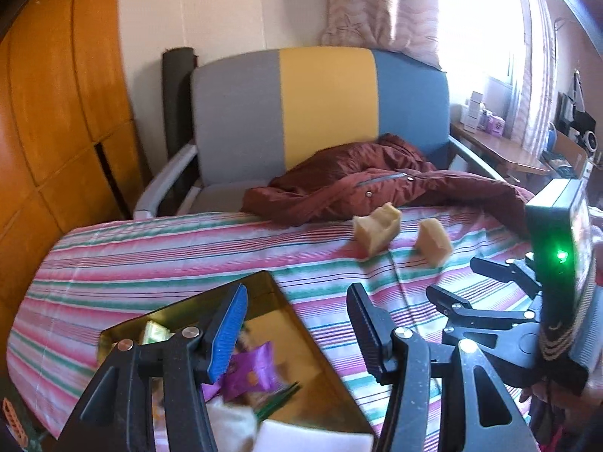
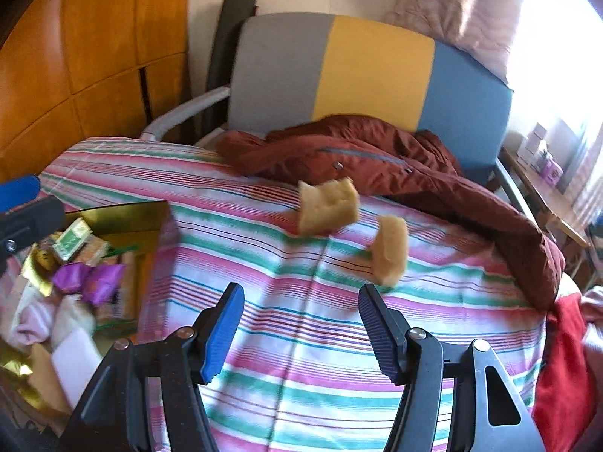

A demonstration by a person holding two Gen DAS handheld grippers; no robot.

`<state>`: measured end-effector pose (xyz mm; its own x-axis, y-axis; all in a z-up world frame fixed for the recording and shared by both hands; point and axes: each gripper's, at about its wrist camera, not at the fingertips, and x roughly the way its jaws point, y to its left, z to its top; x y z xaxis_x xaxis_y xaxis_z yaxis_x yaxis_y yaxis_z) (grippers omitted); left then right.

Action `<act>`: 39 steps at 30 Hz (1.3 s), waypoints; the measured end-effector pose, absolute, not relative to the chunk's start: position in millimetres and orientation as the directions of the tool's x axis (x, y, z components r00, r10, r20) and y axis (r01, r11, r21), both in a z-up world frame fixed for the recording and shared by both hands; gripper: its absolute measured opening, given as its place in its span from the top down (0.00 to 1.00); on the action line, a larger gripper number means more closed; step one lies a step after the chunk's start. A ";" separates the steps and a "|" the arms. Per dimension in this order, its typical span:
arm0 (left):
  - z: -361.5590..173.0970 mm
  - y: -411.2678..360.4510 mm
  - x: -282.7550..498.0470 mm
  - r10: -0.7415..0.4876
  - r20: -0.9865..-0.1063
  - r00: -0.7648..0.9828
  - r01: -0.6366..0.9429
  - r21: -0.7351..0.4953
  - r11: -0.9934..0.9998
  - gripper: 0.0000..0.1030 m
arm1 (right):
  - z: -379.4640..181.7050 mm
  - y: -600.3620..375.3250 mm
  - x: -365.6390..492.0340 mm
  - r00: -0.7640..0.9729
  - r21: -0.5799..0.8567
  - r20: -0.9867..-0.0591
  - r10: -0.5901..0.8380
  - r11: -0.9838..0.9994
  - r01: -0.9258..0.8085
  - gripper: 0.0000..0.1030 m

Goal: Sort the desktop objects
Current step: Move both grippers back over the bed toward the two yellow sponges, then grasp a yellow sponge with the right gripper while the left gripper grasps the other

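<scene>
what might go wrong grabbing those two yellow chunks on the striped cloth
1. The two chunks look crumbly, so a hard squeeze by the right claw may break them.
2. They sit close to the jacket, so a finger could snag it.
3. The gold tray already looks crowded.

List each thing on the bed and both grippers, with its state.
Left gripper: open, nothing between its fingers.
Right gripper: open, empty.
Two yellow sponge pieces: loose on the striped cover, apart.
Gold tray: lying on the cover, holding wrapped sweets.
Purple sweet: wrapped, in the tray.
Red jacket: crumpled, unzipped pocket unclear.
</scene>
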<state>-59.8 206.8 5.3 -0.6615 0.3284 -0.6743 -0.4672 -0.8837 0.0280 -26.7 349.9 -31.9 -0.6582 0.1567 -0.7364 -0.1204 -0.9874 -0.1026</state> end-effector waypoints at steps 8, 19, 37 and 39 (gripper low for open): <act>-8.2 241.2 -101.8 0.390 -0.751 -0.533 -0.503 -0.089 -0.860 0.46 | -57.6 425.0 -45.3 -0.596 -0.030 -0.781 0.184 -0.965 -0.259 0.38; -34.4 294.3 -161.0 0.449 -0.810 -0.376 -0.483 -0.242 -0.841 0.38 | -97.0 496.5 -78.6 -0.556 0.122 -0.824 0.112 -0.922 -0.367 0.38; -90.6 364.5 -230.4 0.440 -0.844 -0.306 -0.373 -0.319 -0.871 0.04 | -120.8 502.9 -115.8 -0.582 0.228 -0.813 -0.015 -0.928 -0.294 0.66; -96.5 373.9 -235.0 0.444 -0.849 -0.287 -0.392 -0.319 -0.863 0.02 | -120.3 505.8 -112.4 -0.584 0.229 -0.811 -0.017 -0.928 -0.292 0.66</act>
